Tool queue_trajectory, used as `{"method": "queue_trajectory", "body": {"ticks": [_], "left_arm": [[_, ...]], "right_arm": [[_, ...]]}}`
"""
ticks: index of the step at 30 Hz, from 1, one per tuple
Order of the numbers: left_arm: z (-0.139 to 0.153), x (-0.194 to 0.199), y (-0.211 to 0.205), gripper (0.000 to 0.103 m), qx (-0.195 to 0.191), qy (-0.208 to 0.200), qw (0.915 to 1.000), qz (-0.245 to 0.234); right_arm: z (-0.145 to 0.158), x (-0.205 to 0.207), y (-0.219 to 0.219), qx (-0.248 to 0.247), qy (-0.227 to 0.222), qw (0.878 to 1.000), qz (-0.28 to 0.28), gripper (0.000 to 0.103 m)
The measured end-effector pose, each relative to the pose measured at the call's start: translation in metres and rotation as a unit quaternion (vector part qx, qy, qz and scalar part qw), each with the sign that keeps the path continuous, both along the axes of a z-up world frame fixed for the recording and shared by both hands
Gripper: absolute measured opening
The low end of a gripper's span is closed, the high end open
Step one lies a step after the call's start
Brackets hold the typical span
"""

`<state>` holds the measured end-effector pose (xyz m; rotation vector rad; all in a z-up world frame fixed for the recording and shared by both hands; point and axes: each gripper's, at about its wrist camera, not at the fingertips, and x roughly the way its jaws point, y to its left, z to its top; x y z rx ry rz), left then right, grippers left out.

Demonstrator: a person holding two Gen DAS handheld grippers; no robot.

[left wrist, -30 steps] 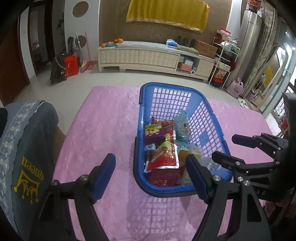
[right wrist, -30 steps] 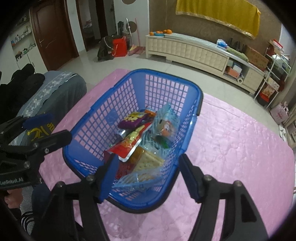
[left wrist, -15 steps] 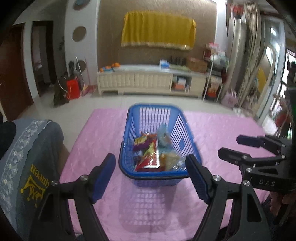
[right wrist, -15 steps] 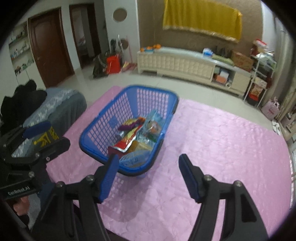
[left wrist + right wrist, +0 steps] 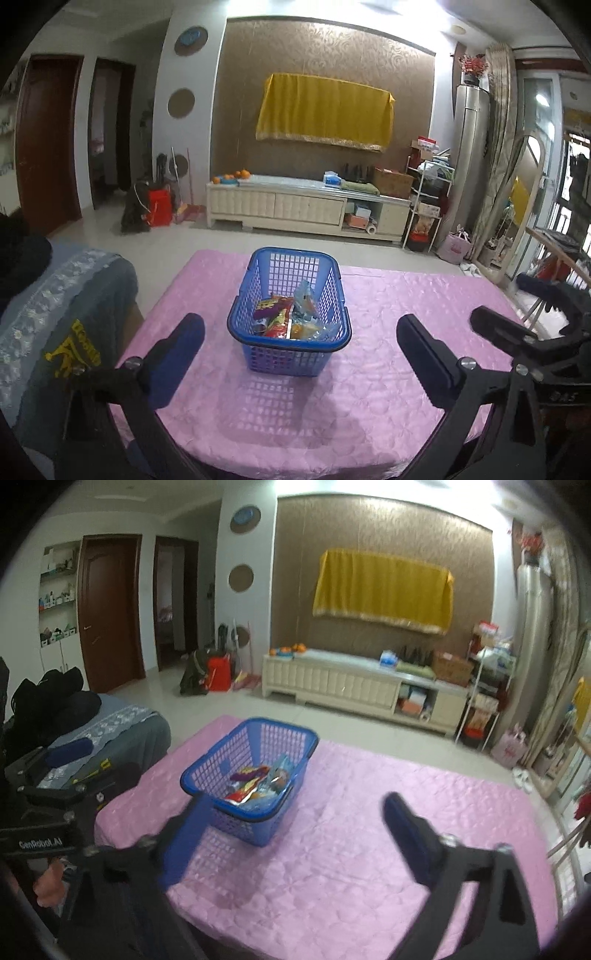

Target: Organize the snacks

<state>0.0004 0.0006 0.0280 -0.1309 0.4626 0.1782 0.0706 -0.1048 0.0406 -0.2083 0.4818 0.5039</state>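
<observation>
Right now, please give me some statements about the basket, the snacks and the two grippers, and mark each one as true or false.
1. The blue basket stands on the pink tablecloth. True.
2. The basket is empty. False: several snack packets lie inside it.
3. The left gripper is open with nothing between its fingers. True; its jaws have just been opening.
4. The right gripper is shut on a snack packet. False: it is open and holds nothing; its jaws have just been opening too.
5. Loose snacks lie on the tablecloth around the basket. False: all the snacks in view are in the basket.
</observation>
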Motion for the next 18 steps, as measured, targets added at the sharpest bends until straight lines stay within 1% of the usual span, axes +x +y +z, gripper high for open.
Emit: {"method": "queue_trajectory", "body": {"ticks": [1, 3, 5, 10, 12, 16, 18], "left_arm": [[0.002, -0.006, -0.006, 0.103, 0.011, -0.004, 0.9999, 0.001], [0.005, -0.014, -0.015, 0.103, 0.024, -0.010, 0.9997, 0.001], [0.006, -0.024, -0.024, 0.103, 0.028, -0.013, 0.9995, -0.006], [0.005, -0.035, -0.037, 0.103, 0.042, -0.009, 0.9989, -0.020], [0.004, -0.037, -0.042, 0.103, 0.044, -0.006, 0.9986, -0.029], [0.006, -0.040, -0.050, 0.103, 0.051, -0.012, 0.9981, -0.033], [0.006, -0.040, -0.054, 0.103, 0.052, -0.013, 0.9977, -0.040]], "right_arm": [[0.003, -0.008, -0.004, 0.000, -0.016, 1.000, -0.006, 0.103], [0.005, -0.019, -0.010, 0.002, -0.031, 0.999, -0.013, 0.103], [0.005, -0.028, -0.016, 0.010, -0.034, 0.999, -0.018, 0.103], [-0.003, -0.045, -0.035, 0.029, -0.024, 0.999, -0.022, 0.103], [-0.008, -0.050, -0.044, 0.039, -0.022, 0.998, -0.033, 0.103], [-0.008, -0.050, -0.057, 0.061, -0.011, 0.997, -0.045, 0.103], [-0.006, -0.050, -0.060, 0.067, -0.001, 0.997, -0.041, 0.103]]}}
